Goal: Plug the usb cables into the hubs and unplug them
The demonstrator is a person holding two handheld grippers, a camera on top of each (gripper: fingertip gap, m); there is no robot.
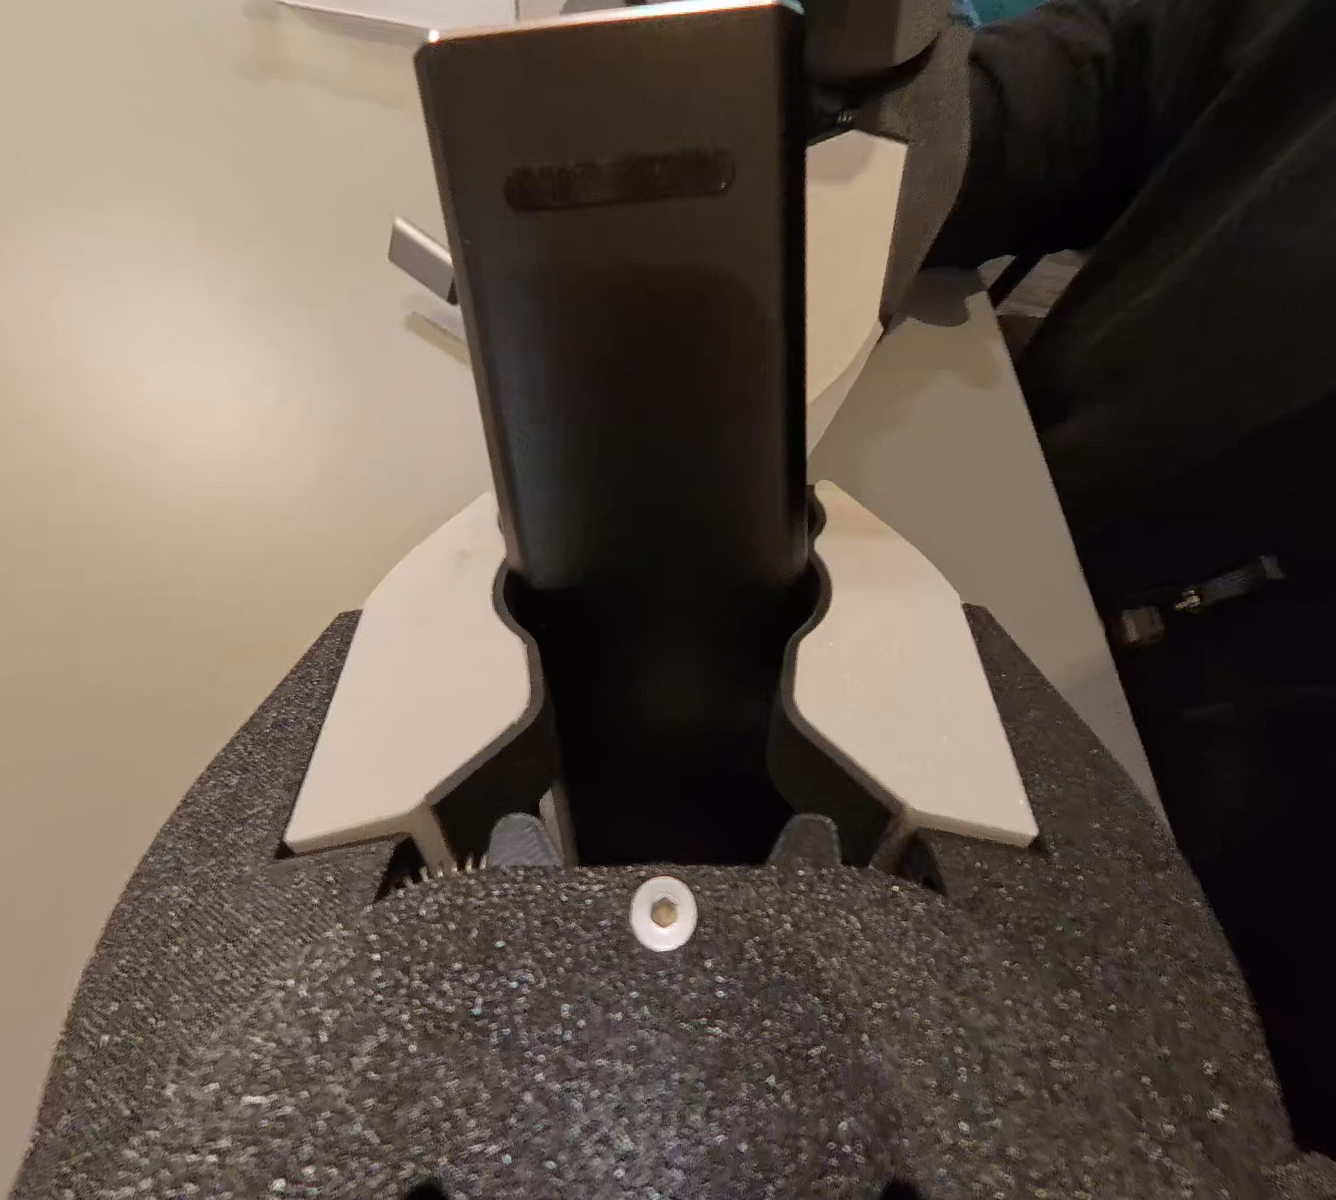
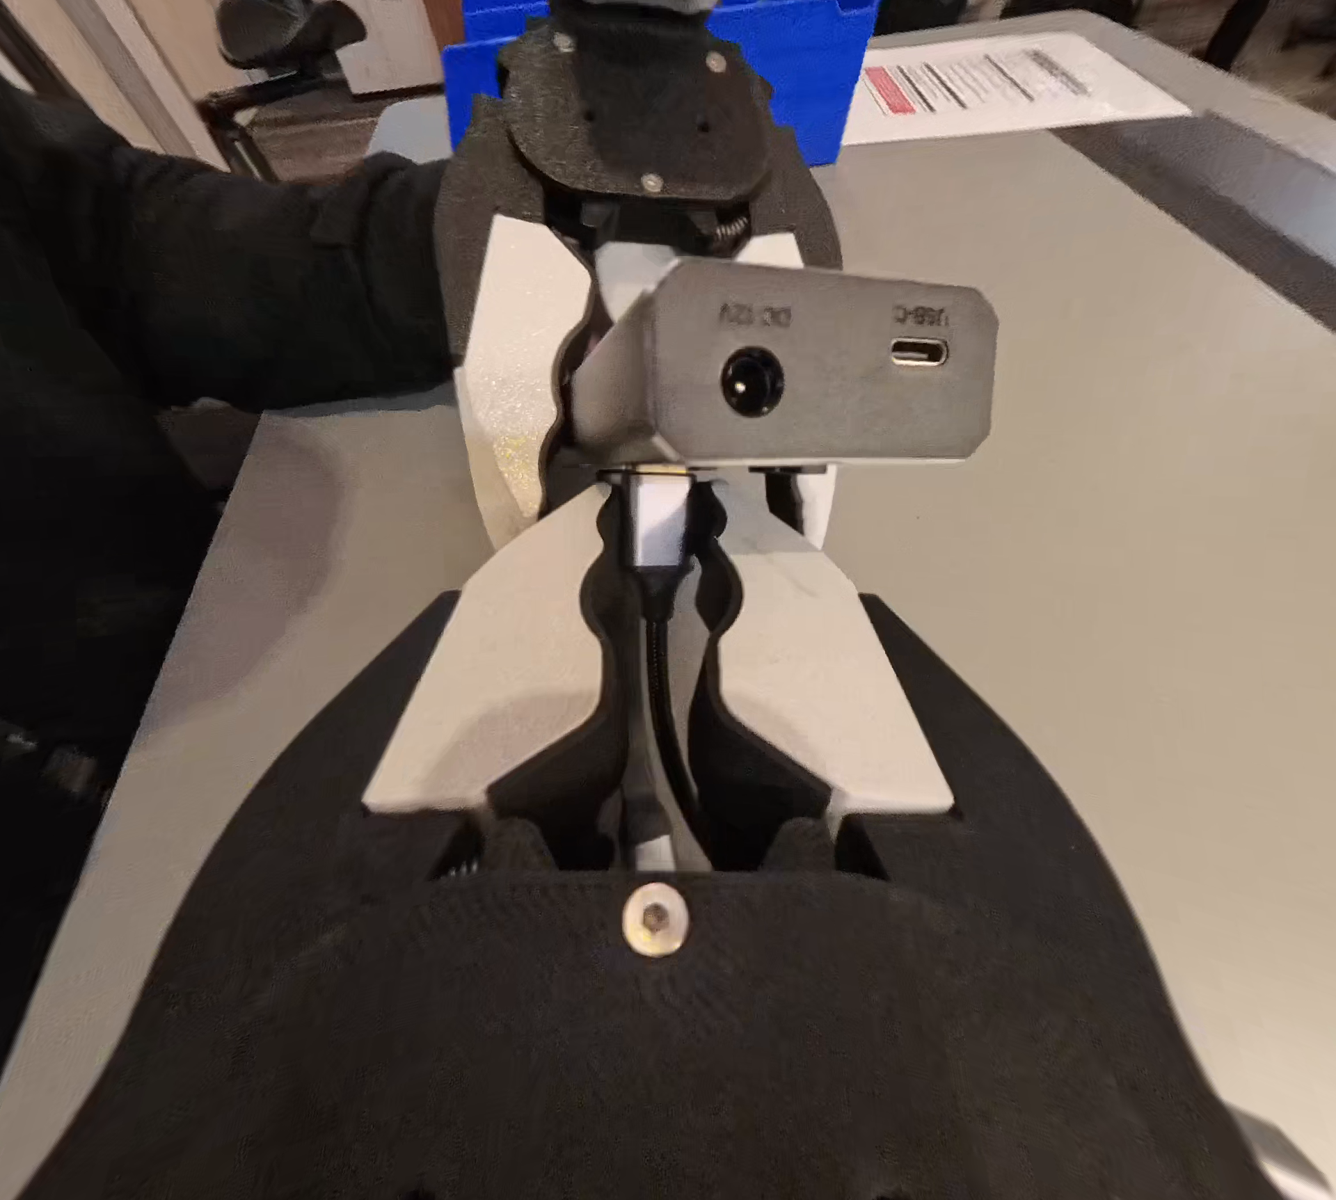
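Your left gripper (image 1: pixel 661 558) is clamped on the grey metal hub (image 1: pixel 629 312), which stands out straight ahead between its white fingers (image 1: pixel 434 695), held clear above the pale table (image 1: pixel 181 370). The hub's long axis runs along the fingers, away from the left wrist camera, with one broad dark face turned toward that camera.

In the right wrist view the same hub (image 2: pixel 817 370) shows end-on: its short end plate, carrying a round socket and a small oval port, faces your right gripper (image 2: pixel 661 536). That gripper is closed around the silver USB plug (image 2: pixel 654 529), which points up into the underside of the hub near the end plate; whether it is fully seated you cannot tell. The dark braided cable (image 2: pixel 654 674) trails back from the plug between the right fingers toward the camera.

The two grippers face each other, the left gripper (image 2: pixel 636 269) just behind the hub.

Beyond the table's far edge sit blue bins (image 2: pixel 795 52); their contents are too hidden to make out. A printed sheet (image 2: pixel 1012 81) lies on the table's far right.
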